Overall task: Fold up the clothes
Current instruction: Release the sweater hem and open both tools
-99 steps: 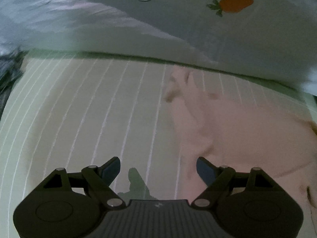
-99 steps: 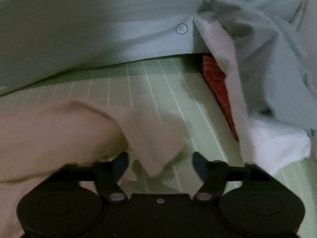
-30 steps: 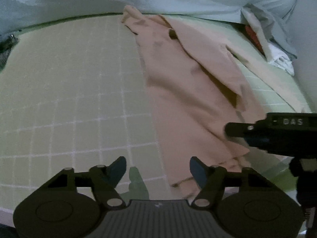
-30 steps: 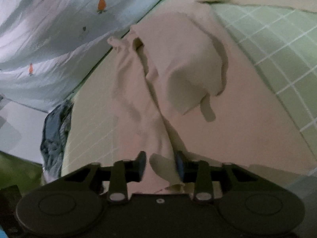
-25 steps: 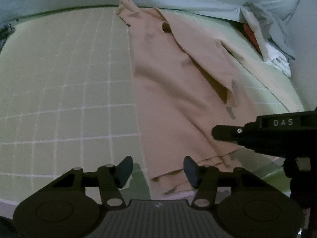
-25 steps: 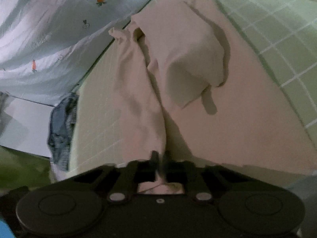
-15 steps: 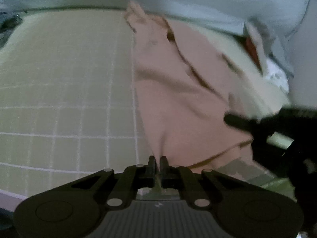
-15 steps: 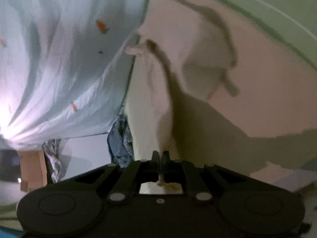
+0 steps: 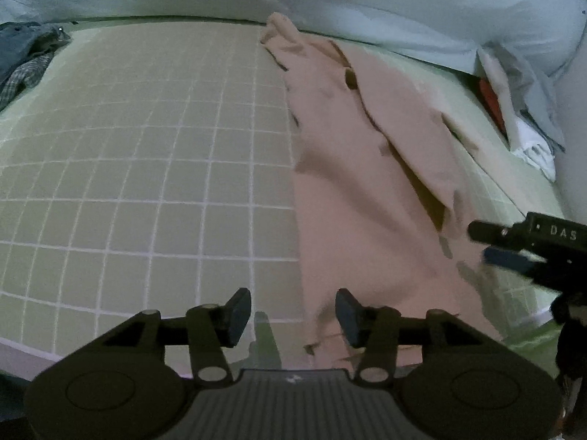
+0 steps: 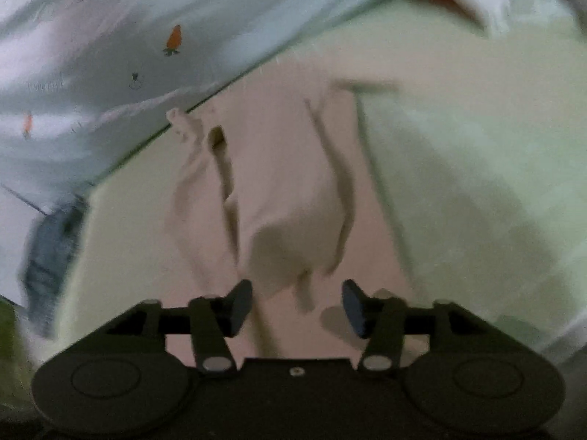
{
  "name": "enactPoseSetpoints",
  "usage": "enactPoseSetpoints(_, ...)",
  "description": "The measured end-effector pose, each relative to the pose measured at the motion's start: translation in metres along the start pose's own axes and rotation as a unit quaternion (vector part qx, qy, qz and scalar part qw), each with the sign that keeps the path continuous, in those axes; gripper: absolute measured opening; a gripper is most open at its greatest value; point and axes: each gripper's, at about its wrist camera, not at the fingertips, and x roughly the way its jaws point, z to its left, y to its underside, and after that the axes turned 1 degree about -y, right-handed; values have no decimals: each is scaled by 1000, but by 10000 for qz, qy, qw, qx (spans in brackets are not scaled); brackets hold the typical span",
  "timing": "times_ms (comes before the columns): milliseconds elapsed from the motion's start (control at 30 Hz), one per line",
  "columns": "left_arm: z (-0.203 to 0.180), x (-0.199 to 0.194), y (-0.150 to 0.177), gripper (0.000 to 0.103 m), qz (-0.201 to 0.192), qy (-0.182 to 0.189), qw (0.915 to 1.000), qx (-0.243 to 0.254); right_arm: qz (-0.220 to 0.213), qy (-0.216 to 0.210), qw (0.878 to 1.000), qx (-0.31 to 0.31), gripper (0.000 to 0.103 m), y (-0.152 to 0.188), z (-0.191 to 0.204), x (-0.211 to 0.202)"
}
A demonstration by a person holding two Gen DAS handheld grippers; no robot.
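Garment (image 9: 352, 168) on the bed sheet (image 9: 154, 168), quilt (image 9: 403, 11) behind, clothes pile (image 9: 22, 51) far left.

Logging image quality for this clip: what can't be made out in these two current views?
- Pink garment: near hem hidden behind the left hand-held gripper, left wrist view.
- Right hand-held gripper view: motion blur smears the green checked sheet, so its grid is lost.
- Dark clothes pile: cut off by the left edge.

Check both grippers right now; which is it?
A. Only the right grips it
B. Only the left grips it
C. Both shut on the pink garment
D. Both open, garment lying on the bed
D: the left gripper and right gripper both show spread fingers with nothing pinched, and the pink garment lies on the green checked sheet.
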Motion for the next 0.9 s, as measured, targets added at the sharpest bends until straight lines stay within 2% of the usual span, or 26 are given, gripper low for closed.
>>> enactPoseSetpoints(67, 4, 1, -2, 61, 14, -60, 10000, 6, -83, 289, 9982, -520, 64, -1, 16, 6)
enactPoseSetpoints(133, 7, 3, -4, 62, 27, -97, 9999, 15, -118, 494, 9937, -996, 66, 2, 33, 14)
enactPoseSetpoints(233, 13, 2, -6, 65, 18, -114, 9999, 53, -171, 816, 9841, -1569, 64, 3, 53, 26)
enactPoseSetpoints(300, 15, 3, -8, 65, 13, -121, 9999, 96, -193, 1009, 9803, -1687, 50, 4, 59, 31)
enactPoseSetpoints(367, 21, 1, -8, 66, 14, -122, 9998, 137, -191, 1100, 9782, -1753, 2, 5, 63, 35)
enactPoseSetpoints(467, 29, 1, -9, 66, 11, -114, 9998, 159, -359, 959, 9787, -1779, 2, 7, 66, 20)
enactPoseSetpoints(600, 38, 1, -14, 66, -6, -56, 9999, 158, -545, 767, 9765, -1937, 2, 14, 90, -7)
enactPoseSetpoints(667, 40, 3, -17, 66, -2, -17, 9999, 155, -339, 575, 9799, -1881, 2, 19, 96, -6)
enactPoseSetpoints(767, 41, 6, -20, 66, 28, 16, 9998, 210, 112, 482, 9826, -1788, 3, 34, 95, 13)
enactPoseSetpoints(800, 41, 6, -21, 66, 37, 20, 9997, 248, 139, 450, 9838, -1728, 3, 35, 94, 14)
enactPoseSetpoints(833, 41, 7, -21, 67, 40, 25, 9996, 284, 166, 418, 9850, -1669, 6, 37, 92, 15)
enactPoseSetpoints(900, 41, 7, -23, 74, 26, 37, 9994, 336, 88, 404, 9866, -1580, 21, 37, 90, 12)
